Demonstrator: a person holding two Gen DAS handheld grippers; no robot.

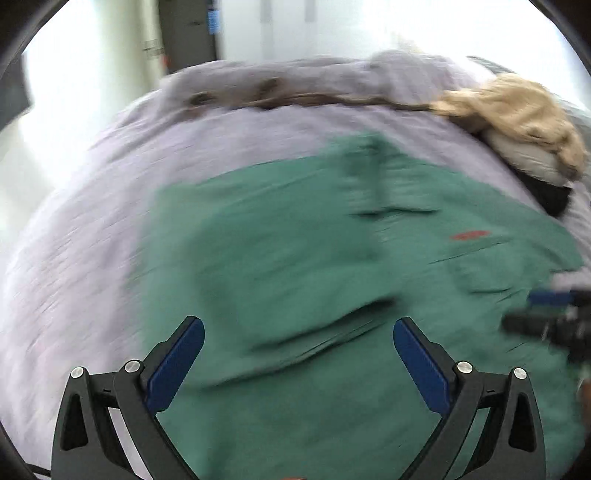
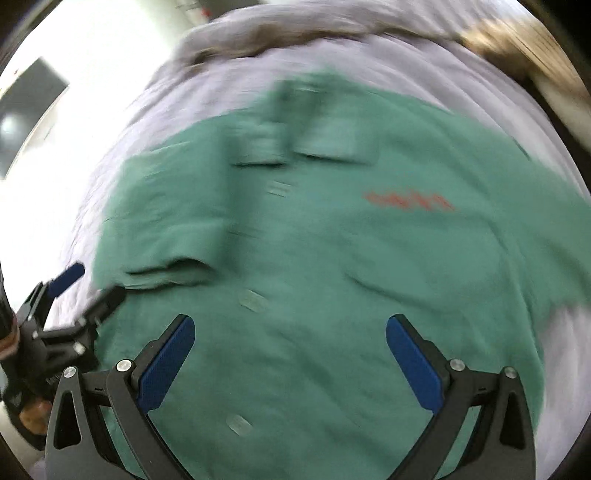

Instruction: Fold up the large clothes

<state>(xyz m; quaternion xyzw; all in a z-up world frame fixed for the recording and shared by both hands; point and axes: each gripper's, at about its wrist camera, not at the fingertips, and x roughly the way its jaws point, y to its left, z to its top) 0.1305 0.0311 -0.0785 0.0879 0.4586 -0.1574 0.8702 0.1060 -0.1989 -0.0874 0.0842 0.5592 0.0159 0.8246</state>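
Note:
A green button-up shirt [image 1: 295, 258] [image 2: 332, 240] with a small red logo lies spread on a lilac bedsheet [image 1: 92, 240] [image 2: 461, 85], collar toward the far side. Its left sleeve looks folded in over the body. My left gripper [image 1: 298, 325] hangs above the shirt, jaws wide and nothing between them. My right gripper [image 2: 290, 325] also stands open over the shirt's front, empty. In the right wrist view the left gripper [image 2: 86, 282] shows at the shirt's left edge; in the left wrist view the right gripper [image 1: 546, 314] shows at the far right. Both views are blurred.
A beige and cream heap of clothes [image 1: 517, 114] lies at the far right of the bed, over something black. A brown band [image 1: 295, 98] runs across the bedding at the far side. Beyond the bed stand a bright wall and a dark cabinet [image 1: 188, 33].

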